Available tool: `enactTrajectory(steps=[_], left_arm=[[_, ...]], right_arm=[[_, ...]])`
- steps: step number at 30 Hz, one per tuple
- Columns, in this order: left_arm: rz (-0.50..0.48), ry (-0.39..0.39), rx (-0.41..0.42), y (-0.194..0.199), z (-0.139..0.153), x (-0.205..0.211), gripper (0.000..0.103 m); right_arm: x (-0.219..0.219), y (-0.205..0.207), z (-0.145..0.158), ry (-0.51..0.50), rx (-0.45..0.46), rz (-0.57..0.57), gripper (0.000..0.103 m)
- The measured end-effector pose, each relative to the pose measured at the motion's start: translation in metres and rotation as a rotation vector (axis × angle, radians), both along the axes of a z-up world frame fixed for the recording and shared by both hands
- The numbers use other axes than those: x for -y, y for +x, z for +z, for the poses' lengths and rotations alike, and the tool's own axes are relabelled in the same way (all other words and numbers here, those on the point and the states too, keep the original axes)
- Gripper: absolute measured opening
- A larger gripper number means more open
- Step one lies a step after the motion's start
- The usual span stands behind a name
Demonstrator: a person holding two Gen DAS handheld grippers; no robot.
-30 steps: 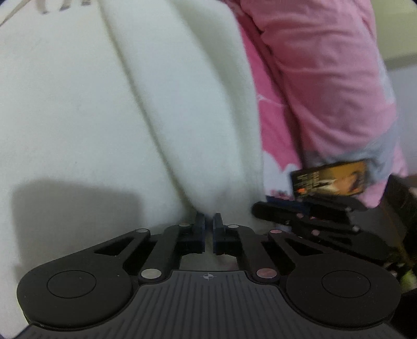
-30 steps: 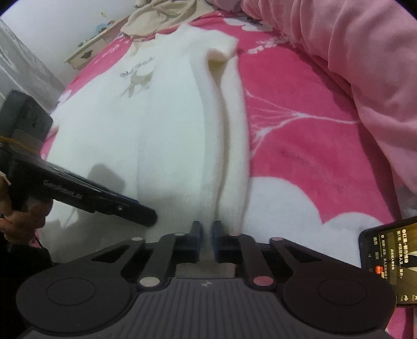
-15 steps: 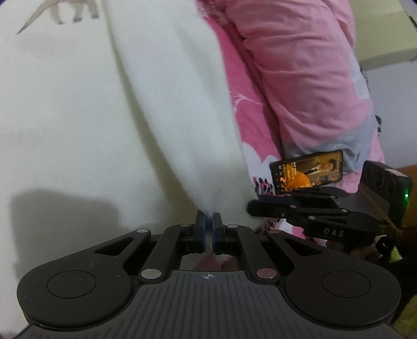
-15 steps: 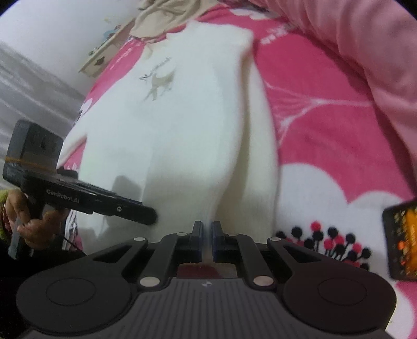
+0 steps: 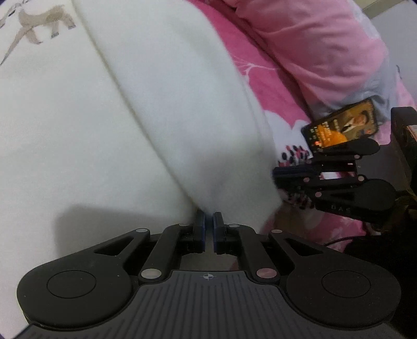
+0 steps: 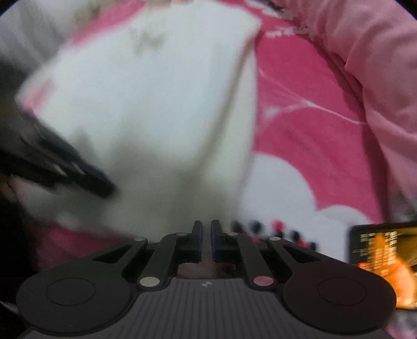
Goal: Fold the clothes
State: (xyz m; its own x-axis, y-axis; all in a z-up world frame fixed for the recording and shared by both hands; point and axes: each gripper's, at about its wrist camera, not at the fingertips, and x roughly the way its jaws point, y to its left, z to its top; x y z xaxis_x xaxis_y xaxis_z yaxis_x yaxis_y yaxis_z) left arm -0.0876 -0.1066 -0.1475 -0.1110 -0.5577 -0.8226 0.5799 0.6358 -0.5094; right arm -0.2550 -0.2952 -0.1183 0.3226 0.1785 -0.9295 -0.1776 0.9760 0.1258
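On the pink bedsheet lies the white sweater, spread flat with one side panel folded inward as a raised ridge running down toward the camera. Left gripper: jaws pressed nearly together, pinching the sweater's lower hem where the fold ends. Right gripper: jaws likewise nearly together on the same hem, cloth hanging right at the tips; this view is motion-blurred, so the contact itself is hard to make out. In the left wrist view the right gripper sits just beside the hem's right corner; in the right wrist view the left gripper comes in from the left over the sweater's lower part.

Edges and room: sweater's right edge borders bare pink sheet with a white cloud print and dark dots. Beyond that, a bunched pale pink quilt walls off the right side. A phone, screen lit orange, lies on the sheet near the quilt, close to the right gripper. Open sheet between the sweater edge and the quilt.

Writing: a tan deer graphic on the sweater chest; faint letters on the right gripper's arm in the left view, not readable for sure. Phone text too small.
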Motion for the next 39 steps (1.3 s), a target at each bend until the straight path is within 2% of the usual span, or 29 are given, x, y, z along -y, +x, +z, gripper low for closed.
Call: enactTrajectory(steps=[1,3,5,7,11,13,15,17,18,20,22,26,29,32,35,36,39], left_arm=[[-0.022,0.001,0.01,0.001,0.006,-0.002,0.005],[-0.043,-0.017,0.083,0.003,0.021,-0.011,0.006],[-0.069,-0.049,0.167,0.004,0.037,-0.019,0.008],[-0.095,-0.087,0.207,0.004,0.046,-0.018,0.011],[-0.141,-0.108,0.217,-0.003,0.032,0.003,0.013],[-0.156,-0.069,0.201,-0.005,0.014,0.013,0.013],[-0.134,-0.062,0.175,-0.006,-0.001,0.011,0.013],[-0.095,-0.083,0.141,-0.003,-0.005,0.005,0.014],[-0.074,-0.089,0.119,-0.001,-0.007,0.002,0.014],[-0.055,-0.097,0.089,0.002,-0.009,0.0,0.014],[-0.062,-0.104,0.093,0.002,-0.011,-0.001,0.014],[-0.069,-0.111,0.123,-0.004,-0.014,0.0,0.017],[-0.066,-0.117,0.133,-0.007,-0.015,0.001,0.017],[-0.058,-0.122,0.125,-0.006,-0.015,0.0,0.018],[-0.029,-0.136,0.105,-0.002,-0.013,-0.005,0.018],[0.009,-0.151,0.115,-0.001,-0.008,-0.011,0.018],[0.122,-0.203,0.188,0.007,0.013,-0.046,0.027]], right_arm=[[0.001,-0.001,0.006,-0.001,0.013,0.001,0.007],[0.007,0.0,0.024,-0.02,0.06,0.0,0.01],[0.014,0.005,0.045,-0.026,0.15,0.012,0.01],[0.014,0.015,0.059,-0.023,0.239,0.037,0.01],[-0.009,0.049,0.063,-0.032,0.386,0.129,0.01],[-0.021,0.066,0.053,-0.019,0.419,0.154,0.01],[-0.027,0.079,0.033,-0.022,0.4,0.186,0.012],[-0.028,0.083,0.004,-0.086,0.327,0.26,0.013],[-0.026,0.079,-0.002,-0.101,0.319,0.296,0.013],[-0.02,0.079,0.012,-0.087,0.29,0.33,0.013],[-0.019,0.09,0.031,-0.069,0.276,0.313,0.013],[-0.023,0.142,0.046,-0.029,0.399,0.215,0.013],[-0.024,0.195,0.023,0.015,0.38,0.127,0.013],[-0.021,0.23,-0.005,-0.004,0.354,0.053,0.013],[-0.019,0.235,0.011,0.07,0.403,-0.002,0.018],[-0.021,0.233,0.017,0.099,0.413,0.002,0.018],[-0.036,0.226,0.024,0.131,0.404,0.068,0.018]])
